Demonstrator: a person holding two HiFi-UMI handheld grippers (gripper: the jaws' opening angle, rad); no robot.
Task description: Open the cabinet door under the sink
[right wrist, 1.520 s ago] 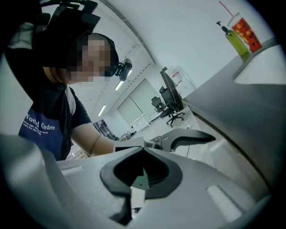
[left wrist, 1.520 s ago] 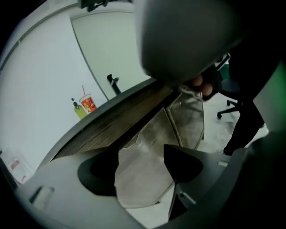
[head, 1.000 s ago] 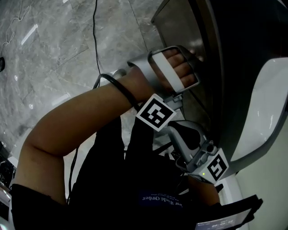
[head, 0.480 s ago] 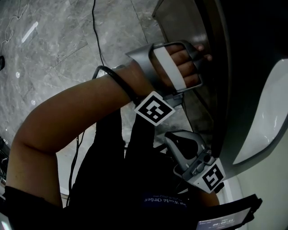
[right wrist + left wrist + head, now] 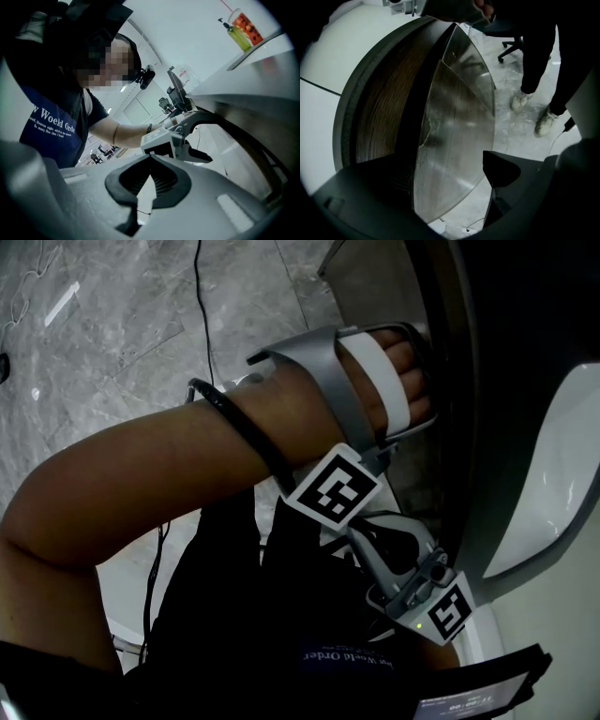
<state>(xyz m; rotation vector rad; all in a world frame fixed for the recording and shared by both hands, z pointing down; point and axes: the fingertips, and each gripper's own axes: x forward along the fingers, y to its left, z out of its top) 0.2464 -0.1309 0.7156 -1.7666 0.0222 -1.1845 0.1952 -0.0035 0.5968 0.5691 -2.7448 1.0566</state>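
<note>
While the head view shows the person's left hand [image 5: 384, 381] strapped into its handle, the jaws beyond it are lost against the dark cabinet front, and the inside of the cabinet is too dark to read in any view. The door's handle cannot be made out.

The left gripper [image 5: 445, 176] has just been opening and its jaws stand at their widest. The lower edge of the cabinet door [image 5: 459, 131] lies between them, with one jaw on each side of the panel. Neither pad can be seen pressing on it.

The door hangs ajar under the white basin [image 5: 548, 474], swung out from the wood-grain cabinet body [image 5: 379, 112], its curved metallic inner face turned to the camera.

The right gripper [image 5: 150, 161] is held low beside the person's torso, well apart from the door. Its dark pads meet at the tips and nothing is held between them.

A second person's legs [image 5: 534, 61] are cut off at the frame's top.
</note>
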